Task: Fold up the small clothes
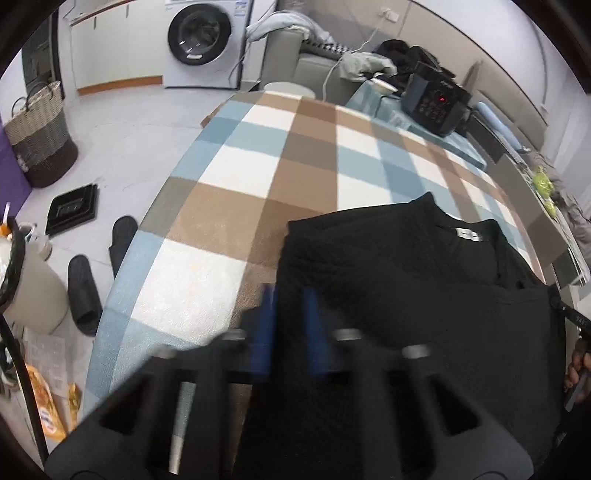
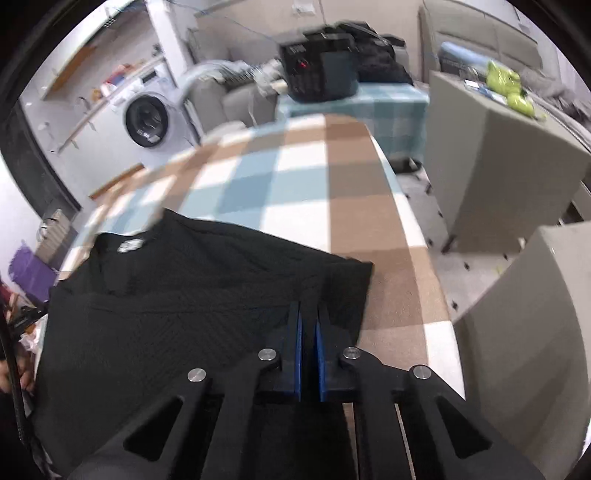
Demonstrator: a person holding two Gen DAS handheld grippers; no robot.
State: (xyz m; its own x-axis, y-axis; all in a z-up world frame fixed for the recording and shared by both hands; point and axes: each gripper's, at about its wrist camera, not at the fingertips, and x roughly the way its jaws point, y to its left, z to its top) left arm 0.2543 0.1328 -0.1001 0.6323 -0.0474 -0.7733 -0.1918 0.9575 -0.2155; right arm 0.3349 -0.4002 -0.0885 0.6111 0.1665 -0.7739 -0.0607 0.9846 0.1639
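Fingers of the left gripper (image 1: 290,295), blurred, are clenched on the near left edge of the black shirt (image 1: 406,277). The right gripper (image 2: 308,314) pinches the shirt's near right corner. The shirt lies on the plaid blanket (image 1: 258,147), with its label (image 1: 469,233) at the far side. Beyond sits a black appliance (image 1: 436,99), and farther off a washer (image 1: 201,33).
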